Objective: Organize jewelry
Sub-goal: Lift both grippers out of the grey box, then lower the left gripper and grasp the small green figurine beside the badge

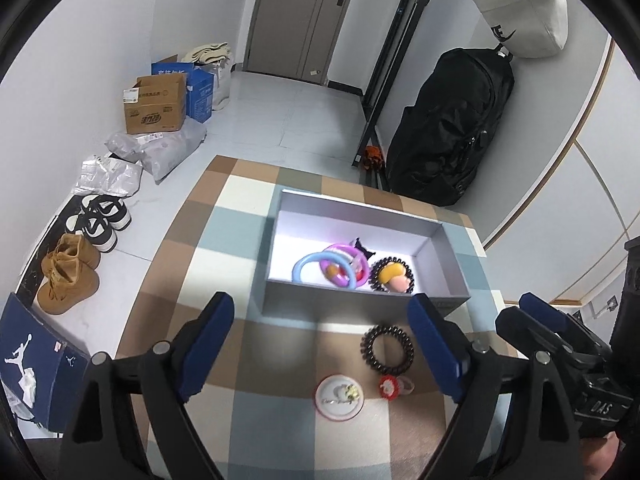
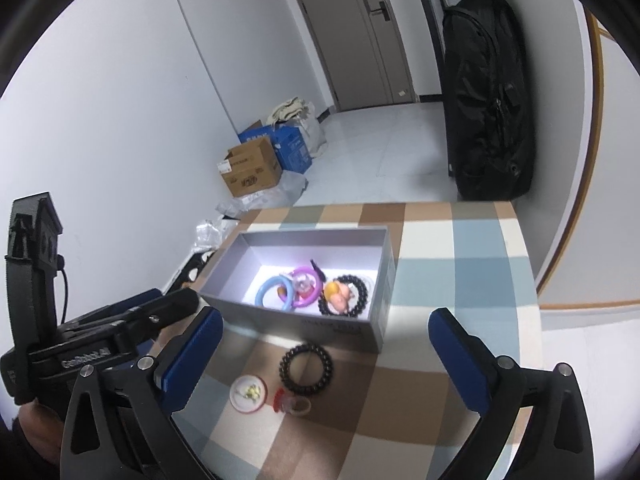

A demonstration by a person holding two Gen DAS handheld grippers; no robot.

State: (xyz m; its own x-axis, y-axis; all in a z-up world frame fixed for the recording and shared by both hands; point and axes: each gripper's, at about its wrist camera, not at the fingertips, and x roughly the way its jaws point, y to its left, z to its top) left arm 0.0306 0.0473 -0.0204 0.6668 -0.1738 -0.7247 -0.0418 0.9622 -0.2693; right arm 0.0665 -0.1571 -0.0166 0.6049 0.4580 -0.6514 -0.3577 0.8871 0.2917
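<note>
A grey open box (image 1: 340,300) (image 2: 380,280) sits on the checked tablecloth. Inside lie a blue ring (image 1: 310,266) (image 2: 272,292), a purple ring (image 1: 342,266) (image 2: 306,288) and a dark beaded bracelet with a yellow-pink charm (image 1: 394,274) (image 2: 344,294). In front of the box lie a black spiral hair tie (image 1: 388,346) (image 2: 306,366), a round white dish with a small trinket (image 1: 340,398) (image 2: 248,394) and a small red ring piece (image 1: 390,386) (image 2: 290,402). My left gripper (image 1: 324,320) is open with nothing held. My right gripper (image 2: 326,334) is wide open above the loose items.
The table (image 2: 460,340) ends at the right near a white wall. A black bag (image 1: 452,128) (image 2: 488,100) hangs beyond the far edge. Cardboard boxes (image 1: 160,104) (image 2: 252,168), shoes (image 1: 72,272) and a blue shoe box (image 1: 36,364) stand on the floor at left.
</note>
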